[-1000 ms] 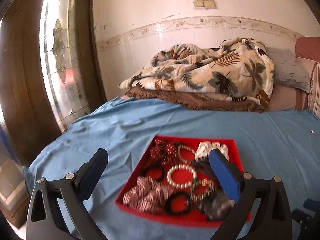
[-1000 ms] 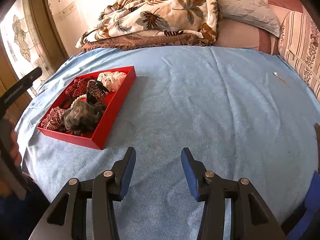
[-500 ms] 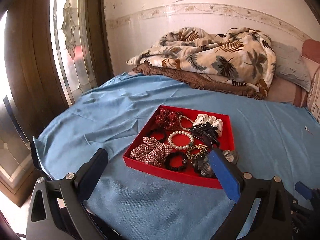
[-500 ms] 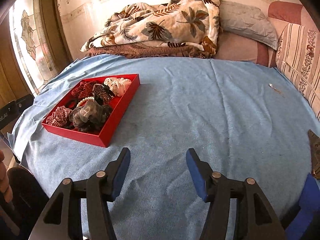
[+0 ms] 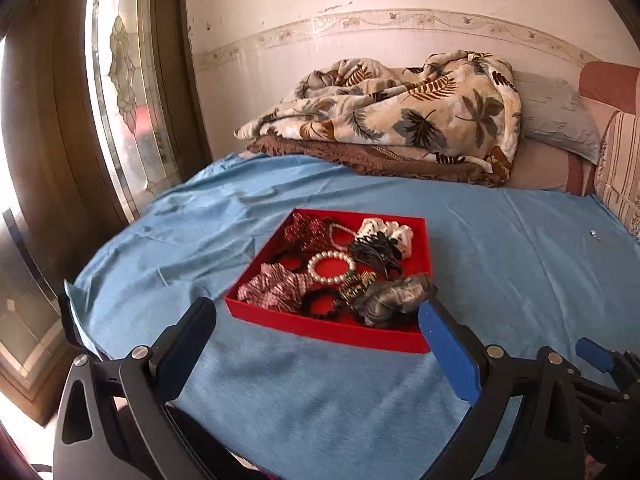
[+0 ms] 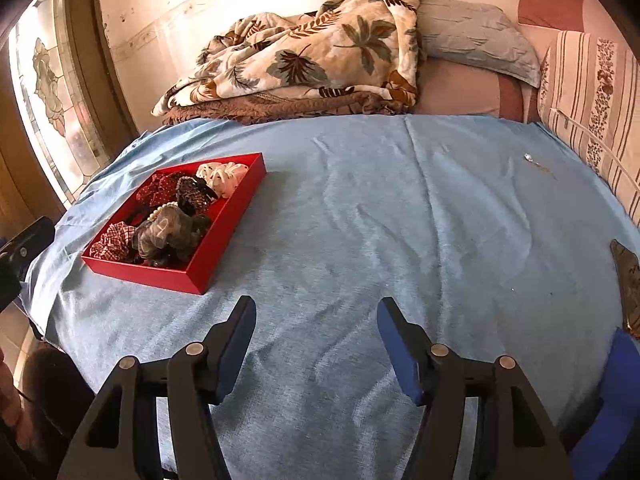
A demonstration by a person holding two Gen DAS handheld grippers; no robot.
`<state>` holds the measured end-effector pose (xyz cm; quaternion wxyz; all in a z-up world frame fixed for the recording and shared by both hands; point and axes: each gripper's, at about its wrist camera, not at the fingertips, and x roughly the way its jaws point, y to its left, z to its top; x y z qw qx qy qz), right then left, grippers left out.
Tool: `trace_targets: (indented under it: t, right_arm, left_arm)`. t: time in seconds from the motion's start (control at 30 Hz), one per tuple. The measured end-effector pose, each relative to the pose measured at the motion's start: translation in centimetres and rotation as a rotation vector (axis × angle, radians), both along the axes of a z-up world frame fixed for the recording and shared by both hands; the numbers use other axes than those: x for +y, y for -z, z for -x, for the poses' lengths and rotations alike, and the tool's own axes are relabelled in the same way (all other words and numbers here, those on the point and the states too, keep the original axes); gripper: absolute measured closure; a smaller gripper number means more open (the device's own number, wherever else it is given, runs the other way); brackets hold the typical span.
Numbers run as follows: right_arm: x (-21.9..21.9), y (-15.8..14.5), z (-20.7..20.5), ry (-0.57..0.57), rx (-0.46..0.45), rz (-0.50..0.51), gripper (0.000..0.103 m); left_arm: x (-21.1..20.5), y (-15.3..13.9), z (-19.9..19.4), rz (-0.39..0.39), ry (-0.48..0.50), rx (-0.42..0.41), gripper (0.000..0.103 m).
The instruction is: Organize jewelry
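Left wrist view first: my left gripper (image 5: 316, 320) hangs with its jaws spread wide and nothing between them, just short of the red tray (image 5: 320, 330) on the blue bedsheet (image 5: 520, 248). The tray is my landmark here. Inside it, the pearl bracelet (image 5: 331, 267) sits about in the middle, the checked scrunchie (image 5: 272, 290) in the near left corner, the grey scrunchie (image 5: 390, 300) in the near right corner and the white scrunchie (image 5: 390, 232) at the far right. A black hair claw (image 5: 374, 254) lies between the pearls and the white one.

Right wrist view: my right gripper (image 6: 316, 336) has just been opening its jaws and there's nothing between them, only bare sheet. The tray is off to its left, well apart. Far right of the tray, near the striped pillow (image 6: 592, 96), there's a small shiny bit (image 6: 529, 157) on the sheet, might be an earring or pin, too tiny to call.

So I'd say I'm between picks, tray mostly loaded. Next move probably means swinging the right gripper over to that stray piece, and it'll need a careful, narrow pinch since it lies flat on soft fabric.
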<state>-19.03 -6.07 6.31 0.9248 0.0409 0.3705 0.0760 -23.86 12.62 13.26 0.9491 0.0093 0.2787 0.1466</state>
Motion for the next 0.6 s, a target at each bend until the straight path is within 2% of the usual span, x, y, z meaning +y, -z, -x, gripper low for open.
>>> trace_targets:
  t: [0.1, 0.27, 0.43, 0.6]
  right_arm:
    - [0.0, 0.1, 0.2, 0.002, -0.005, 0.013, 0.035]
    - [0.3, 0.0, 0.4, 0.004, -0.017, 0.041, 0.035]
    - [0.8, 0.0, 0.7, -0.011, -0.030, 0.070, 0.035]
    - [1.4, -0.1, 0.9, -0.025, -0.040, 0.095, 0.034]
  left_arm:
    - [-0.4, 0.1, -0.1, 0.013, 0.033, 0.037, 0.002]
    - [-0.7, -0.3, 0.4, -0.010, 0.025, 0.006, 0.002]
    - [-0.2, -0.6, 0.7, -0.014, -0.018, 0.000, 0.002]
    - [-0.1, 0.1, 0.5, -0.029, -0.043, 0.046, 0.002]
